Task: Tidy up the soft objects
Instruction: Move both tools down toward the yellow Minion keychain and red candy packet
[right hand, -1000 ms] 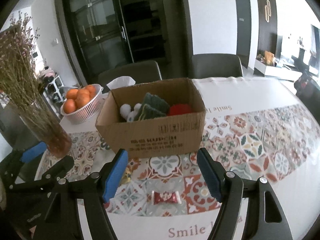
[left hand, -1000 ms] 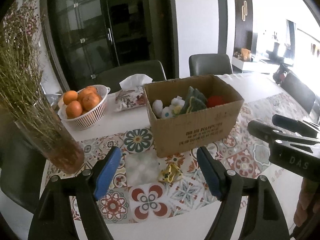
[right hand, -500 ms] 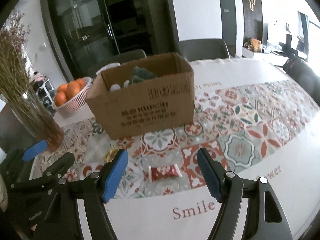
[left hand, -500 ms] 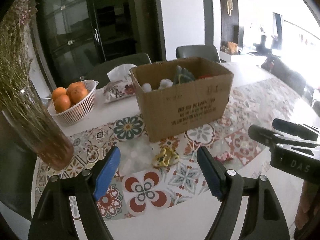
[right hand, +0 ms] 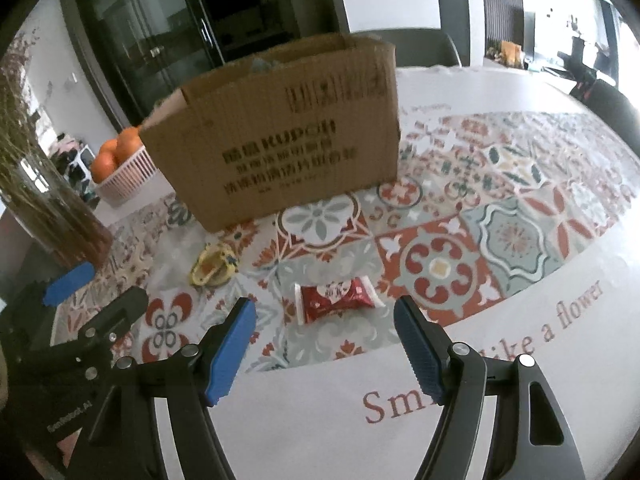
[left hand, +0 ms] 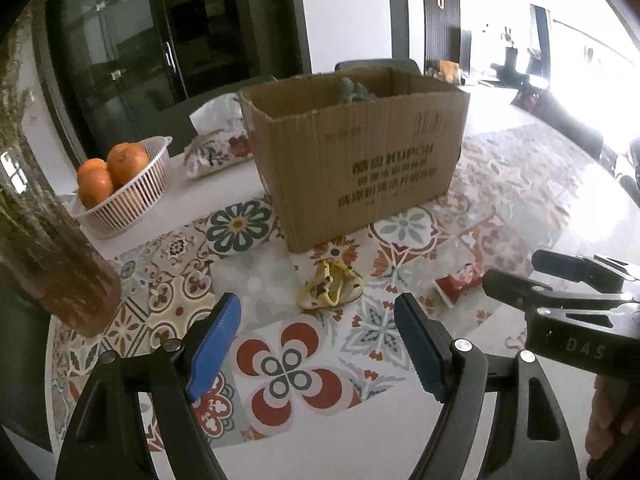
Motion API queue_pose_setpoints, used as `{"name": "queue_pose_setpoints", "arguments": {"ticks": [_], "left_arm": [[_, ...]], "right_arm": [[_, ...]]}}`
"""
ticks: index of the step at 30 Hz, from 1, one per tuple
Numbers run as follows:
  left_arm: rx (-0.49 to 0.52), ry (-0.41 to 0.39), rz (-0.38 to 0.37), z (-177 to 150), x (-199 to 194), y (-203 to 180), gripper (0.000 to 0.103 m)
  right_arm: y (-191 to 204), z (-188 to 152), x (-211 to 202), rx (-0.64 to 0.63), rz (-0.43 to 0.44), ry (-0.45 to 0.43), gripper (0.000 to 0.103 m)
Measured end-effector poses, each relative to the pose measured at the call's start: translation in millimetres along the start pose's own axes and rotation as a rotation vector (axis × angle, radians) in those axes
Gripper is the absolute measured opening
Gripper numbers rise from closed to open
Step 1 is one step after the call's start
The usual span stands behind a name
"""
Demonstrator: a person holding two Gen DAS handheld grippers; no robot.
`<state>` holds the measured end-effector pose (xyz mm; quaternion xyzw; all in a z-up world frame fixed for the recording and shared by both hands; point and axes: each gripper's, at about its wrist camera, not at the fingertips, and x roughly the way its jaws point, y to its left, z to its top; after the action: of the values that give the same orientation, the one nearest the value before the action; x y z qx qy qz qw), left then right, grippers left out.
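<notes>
- The left gripper [left hand: 318,344] is reaching toward the table with its blue pads spread apart and nothing between them; the yellow pouch [left hand: 329,286] is lying on the patterned tablecloth [left hand: 288,372] just above the gap, at the middle of the left wrist view.
- The right gripper [right hand: 324,344] is likewise standing apart and empty, with the red packet [right hand: 338,298] lying flat on the cloth right between and a little above its fingertips in the lower middle of the right wrist view.
- The cardboard box [left hand: 360,160] is sitting in the upper middle of both frames, open at the top with something green showing inside; it looks like the place the loose pieces belong.
- Judging from this, the step in hand is reaching for a pickup, one item per hand.
- To do it well, each claw should be centring its piece before closing: the pouch is sitting slightly right of the left gap's midline, so a small sideways correction seems needed.
- The packet is thin and flat, so the right fingers [right hand: 236,344] probably need to be touching the cloth before pinching, or they may be sliding over it.
- The pouch is crumpled and will likely squash, so closing across its bulkiest part should hold better.
- The vase of dried stems [left hand: 52,248] at the left edge and the basket of oranges [left hand: 124,188] are standing clear of both reaches.
</notes>
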<state>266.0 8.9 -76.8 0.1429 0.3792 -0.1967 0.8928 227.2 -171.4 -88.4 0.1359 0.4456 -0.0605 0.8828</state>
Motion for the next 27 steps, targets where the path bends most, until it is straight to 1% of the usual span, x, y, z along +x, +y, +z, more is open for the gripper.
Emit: {"name": "queue_pose_setpoints", "arguments": {"ticks": [8, 13, 17, 21, 27], "left_arm": [[0.031, 0.051, -0.071, 0, 33, 4, 0.079], [0.038, 0.089, -0.13, 1, 55, 4, 0.079], [0.045, 0.114, -0.142, -1, 72, 2, 0.079], [0.059, 0.118, -0.14, 0, 84, -1, 0.079], [0.05, 0.131, -0.141, 2, 101, -1, 0.079]], "right_arm": [[4, -7, 23, -0.018, -0.005, 0.028, 0.073], [6, -9, 34, -0.049, -0.033, 0.032, 0.073], [5, -10, 43, -0.059, -0.046, 0.038, 0.073], [4, -10, 49, -0.061, -0.055, 0.039, 0.073], [0, -8, 60, -0.037, -0.038, 0.049, 0.073]]}}
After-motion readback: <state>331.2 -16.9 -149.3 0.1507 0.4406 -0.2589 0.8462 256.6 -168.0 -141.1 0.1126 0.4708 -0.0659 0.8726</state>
